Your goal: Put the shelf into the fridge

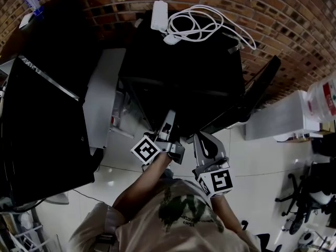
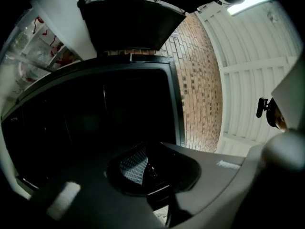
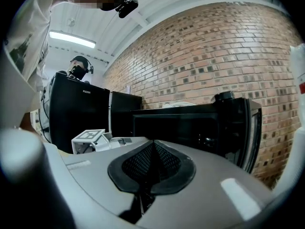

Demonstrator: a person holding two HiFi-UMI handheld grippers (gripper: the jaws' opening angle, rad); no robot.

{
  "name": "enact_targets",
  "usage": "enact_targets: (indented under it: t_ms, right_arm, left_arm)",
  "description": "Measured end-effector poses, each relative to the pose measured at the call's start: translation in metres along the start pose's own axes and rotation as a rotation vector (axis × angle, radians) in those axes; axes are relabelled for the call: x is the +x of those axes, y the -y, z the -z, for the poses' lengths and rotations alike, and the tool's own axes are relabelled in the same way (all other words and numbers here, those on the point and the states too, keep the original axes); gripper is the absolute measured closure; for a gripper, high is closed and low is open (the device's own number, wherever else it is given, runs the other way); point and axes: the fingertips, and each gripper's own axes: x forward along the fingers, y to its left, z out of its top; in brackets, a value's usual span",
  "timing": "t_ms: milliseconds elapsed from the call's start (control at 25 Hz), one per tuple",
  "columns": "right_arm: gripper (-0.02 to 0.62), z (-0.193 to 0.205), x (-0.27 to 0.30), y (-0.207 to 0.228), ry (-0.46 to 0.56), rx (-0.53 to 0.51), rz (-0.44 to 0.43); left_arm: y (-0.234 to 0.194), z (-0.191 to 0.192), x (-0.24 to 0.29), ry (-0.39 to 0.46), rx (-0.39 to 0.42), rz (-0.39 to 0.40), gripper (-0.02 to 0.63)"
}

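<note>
A black fridge [image 1: 184, 67] stands against the brick wall, its door [image 1: 260, 91] swung open to the right. In the right gripper view the fridge [image 3: 190, 128] lies just ahead. My left gripper [image 1: 169, 122] reaches under the fridge's front edge. In its own view, the left gripper [image 2: 145, 168] has its jaws drawn together before a dark, grey-rimmed opening [image 2: 95, 123]. It is too dark to see anything thin between the pads. My right gripper [image 1: 206, 142] hangs beside it, and in its own view my right gripper [image 3: 152, 163] is shut and empty. No shelf can be picked out.
A white cable [image 1: 205, 22] and adapter [image 1: 159, 14] lie on the fridge top. A tall black cabinet [image 1: 42, 130] with a grey panel [image 1: 105, 98] stands to the left. A white box [image 1: 283, 117] and office chairs [image 1: 304, 198] are on the right.
</note>
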Motion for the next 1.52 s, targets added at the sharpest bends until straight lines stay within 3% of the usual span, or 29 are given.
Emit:
enact_targets:
  t_ms: [80,400,560,920,1040,1520]
  right_arm:
    - [0.595,-0.002,-0.007,0.0,0.009,0.004,-0.011]
    - [0.595,-0.013,-0.036,-0.009,0.056,0.001,-0.062]
    - [0.595,-0.015,-0.049,-0.014,0.067,0.0,-0.082]
    - [0.595,-0.017,-0.083,-0.018,0.094,0.005,-0.095]
    - [0.595,-0.018,-0.093,-0.021,0.098,-0.001,-0.101]
    - [0.595,-0.021,-0.122,-0.044,0.135,-0.013,-0.153]
  left_arm:
    - [0.018,0.003,-0.011,-0.005,0.069,0.014,0.588]
    - [0.086,0.026,-0.05,-0.058,0.525,0.039,0.606]
    - [0.111,0.046,-0.064,-0.081,0.646,0.077,0.606]
    - [0.132,0.08,-0.089,-0.106,0.905,0.037,0.606]
    - [0.138,0.086,-0.096,-0.103,0.962,0.026,0.606]
    - [0.162,0.111,-0.126,-0.125,1.044,0.037,0.606]
